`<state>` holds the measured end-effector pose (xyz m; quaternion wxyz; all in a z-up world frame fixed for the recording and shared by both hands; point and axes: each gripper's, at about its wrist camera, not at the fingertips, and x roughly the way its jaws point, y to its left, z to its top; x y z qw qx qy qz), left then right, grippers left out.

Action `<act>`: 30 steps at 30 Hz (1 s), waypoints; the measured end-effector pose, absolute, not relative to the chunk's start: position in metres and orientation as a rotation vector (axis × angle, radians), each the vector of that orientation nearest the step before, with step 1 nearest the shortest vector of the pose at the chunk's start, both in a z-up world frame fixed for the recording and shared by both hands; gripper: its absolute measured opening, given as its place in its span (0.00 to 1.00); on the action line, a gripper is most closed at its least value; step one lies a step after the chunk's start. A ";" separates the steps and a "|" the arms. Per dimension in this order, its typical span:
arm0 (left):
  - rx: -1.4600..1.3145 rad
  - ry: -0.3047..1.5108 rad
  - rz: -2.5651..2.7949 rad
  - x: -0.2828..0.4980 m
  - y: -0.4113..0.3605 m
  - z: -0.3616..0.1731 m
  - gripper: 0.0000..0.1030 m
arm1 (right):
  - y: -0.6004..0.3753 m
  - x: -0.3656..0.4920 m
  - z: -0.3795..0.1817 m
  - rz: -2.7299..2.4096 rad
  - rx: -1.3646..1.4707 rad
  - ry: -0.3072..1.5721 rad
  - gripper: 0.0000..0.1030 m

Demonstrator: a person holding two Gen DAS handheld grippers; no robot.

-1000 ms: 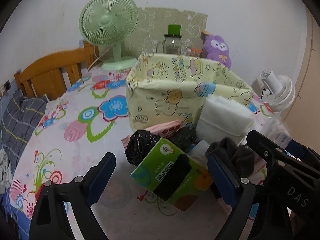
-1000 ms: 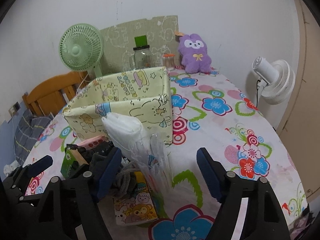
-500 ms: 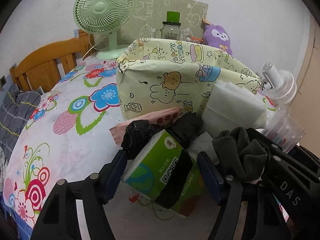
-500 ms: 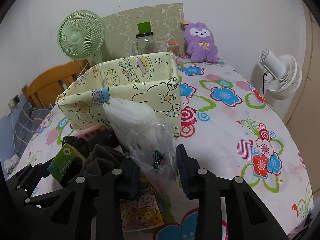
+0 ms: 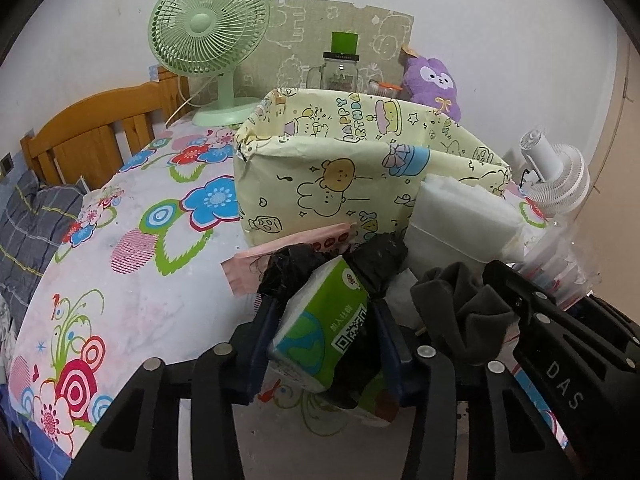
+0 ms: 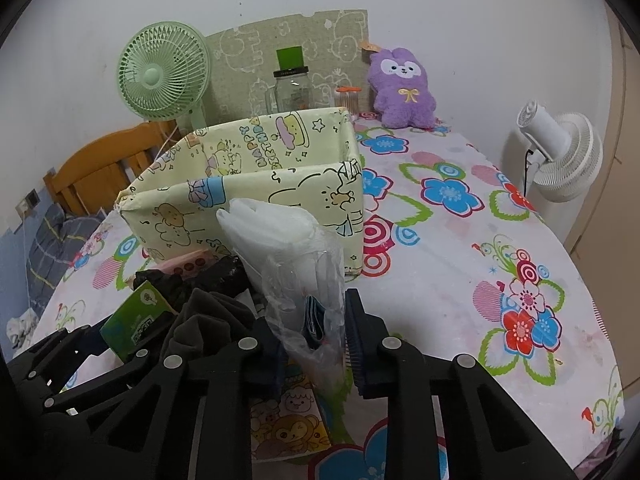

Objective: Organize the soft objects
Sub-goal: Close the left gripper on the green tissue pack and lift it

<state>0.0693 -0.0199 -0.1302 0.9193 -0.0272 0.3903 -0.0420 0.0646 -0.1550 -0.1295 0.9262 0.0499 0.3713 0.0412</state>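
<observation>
My left gripper (image 5: 326, 344) is shut on a green tissue pack (image 5: 320, 334), which also shows in the right wrist view (image 6: 134, 324), in a pile of soft items. My right gripper (image 6: 314, 334) is shut on a clear plastic bag (image 6: 308, 280) with white and dark contents. A black plastic bag (image 5: 376, 252), a pink packet (image 5: 288, 244), a white wipes pack (image 5: 460, 216) and a dark grey cloth (image 5: 460, 304) lie in the pile. The yellow cartoon-print storage box (image 5: 348, 168) stands open just behind; it also shows in the right wrist view (image 6: 256, 184).
A floral tablecloth (image 6: 460, 240) covers the table. A green fan (image 5: 208, 36), a glass jar (image 5: 340, 68) and a purple plush (image 6: 404, 88) stand at the back. A white fan (image 6: 560, 160) is at the right edge. A wooden chair (image 5: 88, 140) is at left.
Both grippers moved forward into the pile and closed: the left onto the green tissue pack, the right onto the clear plastic bag.
</observation>
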 end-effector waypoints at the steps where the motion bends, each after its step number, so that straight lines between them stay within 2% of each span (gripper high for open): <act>1: -0.059 0.803 -0.093 0.069 -0.020 -0.129 0.43 | -0.155 0.064 -0.129 0.084 0.102 0.760 0.26; 30: -0.052 0.682 -0.073 0.062 -0.022 -0.070 0.41 | -0.153 0.057 -0.074 0.096 0.100 0.668 0.25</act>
